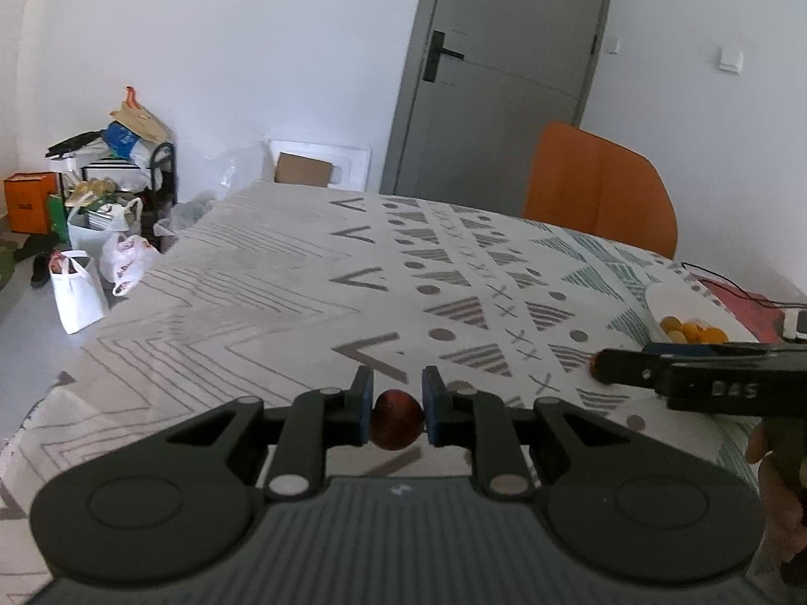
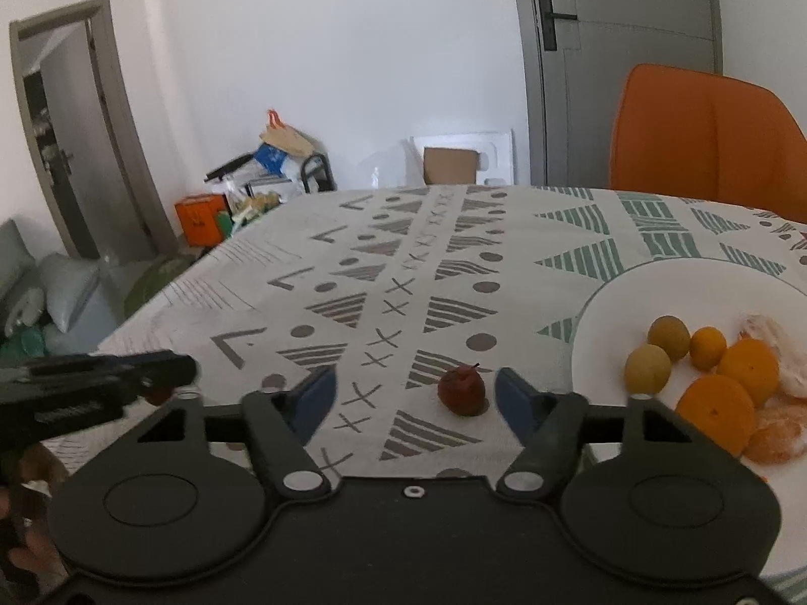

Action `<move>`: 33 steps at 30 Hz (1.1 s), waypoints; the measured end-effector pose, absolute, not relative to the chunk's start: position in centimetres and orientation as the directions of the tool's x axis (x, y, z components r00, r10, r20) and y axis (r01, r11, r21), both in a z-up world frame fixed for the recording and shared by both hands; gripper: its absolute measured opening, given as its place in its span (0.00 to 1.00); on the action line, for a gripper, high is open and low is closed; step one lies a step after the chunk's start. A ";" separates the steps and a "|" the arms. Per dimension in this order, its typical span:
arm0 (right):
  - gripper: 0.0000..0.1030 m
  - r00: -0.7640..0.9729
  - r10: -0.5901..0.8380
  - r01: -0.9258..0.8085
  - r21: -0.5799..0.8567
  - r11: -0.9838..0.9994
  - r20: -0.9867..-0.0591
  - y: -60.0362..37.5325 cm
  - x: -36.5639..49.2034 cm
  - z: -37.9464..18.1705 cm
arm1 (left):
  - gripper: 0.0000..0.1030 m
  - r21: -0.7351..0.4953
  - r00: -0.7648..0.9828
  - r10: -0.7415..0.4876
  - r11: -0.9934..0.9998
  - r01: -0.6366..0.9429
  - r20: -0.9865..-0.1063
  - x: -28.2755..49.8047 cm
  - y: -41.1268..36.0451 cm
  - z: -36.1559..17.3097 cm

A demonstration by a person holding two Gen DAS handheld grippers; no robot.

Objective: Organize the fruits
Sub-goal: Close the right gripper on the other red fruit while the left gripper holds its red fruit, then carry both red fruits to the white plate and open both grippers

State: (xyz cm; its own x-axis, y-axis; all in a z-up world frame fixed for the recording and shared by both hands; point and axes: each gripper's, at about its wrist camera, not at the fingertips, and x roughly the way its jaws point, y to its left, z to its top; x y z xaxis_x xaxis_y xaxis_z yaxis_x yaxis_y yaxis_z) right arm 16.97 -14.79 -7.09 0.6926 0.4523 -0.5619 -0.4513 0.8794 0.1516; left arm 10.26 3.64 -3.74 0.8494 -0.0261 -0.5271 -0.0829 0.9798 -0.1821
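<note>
My left gripper (image 1: 397, 403) is shut on a small dark red fruit (image 1: 397, 419), held just above the patterned tablecloth; it also shows at the left of the right wrist view (image 2: 166, 383). My right gripper (image 2: 413, 398) is open, its blue pads either side of a second dark red fruit (image 2: 461, 390) lying on the cloth, apart from both pads. A white plate (image 2: 605, 312) to the right holds several oranges, yellow fruits and peeled segments (image 2: 746, 368). The plate also shows in the left wrist view (image 1: 676, 297).
An orange chair (image 2: 706, 141) stands behind the table's far right edge. A red item with black cables (image 1: 741, 297) lies past the plate. Bags and boxes (image 1: 101, 212) crowd the floor at the left. A grey door (image 1: 504, 70) is behind.
</note>
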 end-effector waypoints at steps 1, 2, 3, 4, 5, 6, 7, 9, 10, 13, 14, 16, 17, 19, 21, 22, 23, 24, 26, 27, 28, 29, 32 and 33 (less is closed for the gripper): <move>0.56 0.697 0.437 -0.446 0.133 0.885 -0.569 -14.6 17.1 -7.2 | 0.18 -0.185 0.851 -0.024 0.979 -0.087 -0.525 10.2 3.9 -3.7; 0.54 0.703 0.420 -0.442 0.111 0.890 -0.573 -14.3 17.2 -7.3 | 0.18 -0.188 0.852 -0.023 0.978 -0.089 -0.522 10.2 4.0 -3.7; 0.54 0.708 0.408 -0.438 0.095 0.894 -0.577 -14.1 17.3 -7.3 | 0.18 -0.191 0.854 -0.022 0.977 -0.091 -0.520 10.1 4.2 -3.7; 0.54 0.713 0.392 -0.431 0.078 0.899 -0.581 -13.9 17.4 -7.4 | 0.18 -0.194 0.855 -0.022 0.977 -0.092 -0.518 10.0 4.4 -3.7; 0.52 0.716 0.376 -0.424 0.061 0.903 -0.587 -13.6 17.6 -7.6 | 0.18 -0.197 0.856 -0.022 0.976 -0.093 -0.516 10.0 4.5 -3.7; 0.49 0.717 0.365 -0.422 0.048 0.905 -0.594 -13.4 17.7 -7.8 | 0.18 -0.200 0.857 -0.023 0.975 -0.094 -0.515 9.9 4.7 -3.8; 0.48 0.716 0.354 -0.420 0.033 0.907 -0.602 -13.1 17.9 -8.0 | 0.18 -0.206 0.858 -0.025 0.974 -0.094 -0.512 9.8 4.9 -3.8; 0.40 0.717 0.326 -0.415 -0.002 0.910 -0.616 -12.5 18.0 -8.4 | 0.18 -0.211 0.861 -0.027 0.973 -0.094 -0.508 9.6 5.1 -3.8; 0.35 0.731 0.304 -0.412 -0.040 0.910 -0.610 -12.2 17.9 -8.6 | 0.18 -0.215 0.863 -0.028 0.972 -0.095 -0.505 9.5 5.2 -3.8; 0.21 0.715 0.324 -0.436 -0.033 0.899 -0.619 -11.9 17.5 -8.6 | 0.18 -0.226 0.866 -0.033 0.970 -0.093 -0.498 9.3 5.6 -3.7; 0.21 0.712 0.334 -0.444 -0.027 0.896 -0.618 -12.0 17.2 -8.5 | 0.18 -0.224 0.867 -0.031 0.970 -0.094 -0.498 9.2 5.6 -3.7; 0.21 0.721 0.341 -0.448 -0.031 0.894 -0.604 -12.1 16.5 -8.2 | 0.18 -0.221 0.863 -0.026 0.970 -0.100 -0.504 9.3 5.6 -3.7; 0.21 0.722 0.349 -0.450 -0.022 0.893 -0.597 -12.2 16.3 -8.1 | 0.18 -0.221 0.862 -0.025 0.970 -0.102 -0.506 9.4 5.5 -3.6; 0.21 0.721 0.374 -0.456 0.007 0.890 -0.583 -12.9 15.6 -7.5 | 0.18 -0.220 0.864 -0.027 0.971 -0.098 -0.503 9.4 5.4 -3.3; 0.21 0.730 0.383 -0.451 0.022 0.892 -0.566 -13.6 15.0 -6.7 | 0.18 -0.224 0.868 -0.038 0.971 -0.085 -0.495 9.4 5.0 -2.9; 0.21 0.734 0.388 -0.449 0.029 0.893 -0.558 -13.9 14.9 -6.4 | 0.18 -0.224 0.871 -0.046 0.972 -0.075 -0.490 9.5 4.7 -2.7; 0.21 0.739 0.393 -0.447 0.038 0.894 -0.548 -14.4 14.6 -6.0 | 0.18 -0.221 0.872 -0.048 0.973 -0.070 -0.486 9.5 4.5 -2.5; 0.21 0.744 0.395 -0.444 0.043 0.895 -0.539 -14.7 14.3 -5.6 | 0.18 -0.219 0.874 -0.051 0.974 -0.064 -0.484 9.6 4.2 -2.4; 0.21 0.756 0.394 -0.437 0.046 0.898 -0.522 -15.3 14.1 -5.1 | 0.18 -0.215 0.874 -0.061 0.975 -0.050 -0.482 9.8 3.6 -2.2; 0.21 0.764 0.393 -0.430 0.050 0.901 -0.512 -15.8 13.7 -4.7 | 0.18 -0.214 0.873 -0.066 0.976 -0.044 -0.483 9.9 3.4 -2.1; 0.21 0.769 0.392 -0.424 0.056 0.904 -0.504 -16.3 13.7 -4.4 | 0.18 -0.211 0.873 -0.073 0.977 -0.034 -0.482 10.1 3.0 -2.0; 0.21 0.775 0.390 -0.418 0.061 0.907 -0.497 -16.8 13.6 -4.2 | 0.18 -0.208 0.873 -0.079 0.978 -0.026 -0.480 10.2 2.7 -1.9; 0.21 0.792 0.382 -0.397 0.072 0.915 -0.477 -18.4 13.1 -3.7 | 0.18 -0.200 0.877 -0.100 0.980 0.004 -0.469 10.5 1.4 -1.4; 0.21 0.797 0.378 -0.390 0.076 0.918 -0.471 -18.9 12.9 -3.5 | 0.18 -0.198 0.878 -0.105 0.980 0.012 -0.466 10.6 1.1 -1.3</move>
State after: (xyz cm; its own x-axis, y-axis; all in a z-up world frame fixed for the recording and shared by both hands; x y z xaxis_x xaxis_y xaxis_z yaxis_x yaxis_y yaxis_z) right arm 12.90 -18.93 -3.47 0.7969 0.3778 -0.4714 -0.3902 0.9176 0.0759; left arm 10.55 1.08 -1.30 0.8784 -0.1052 -0.4661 0.0121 0.9800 -0.1985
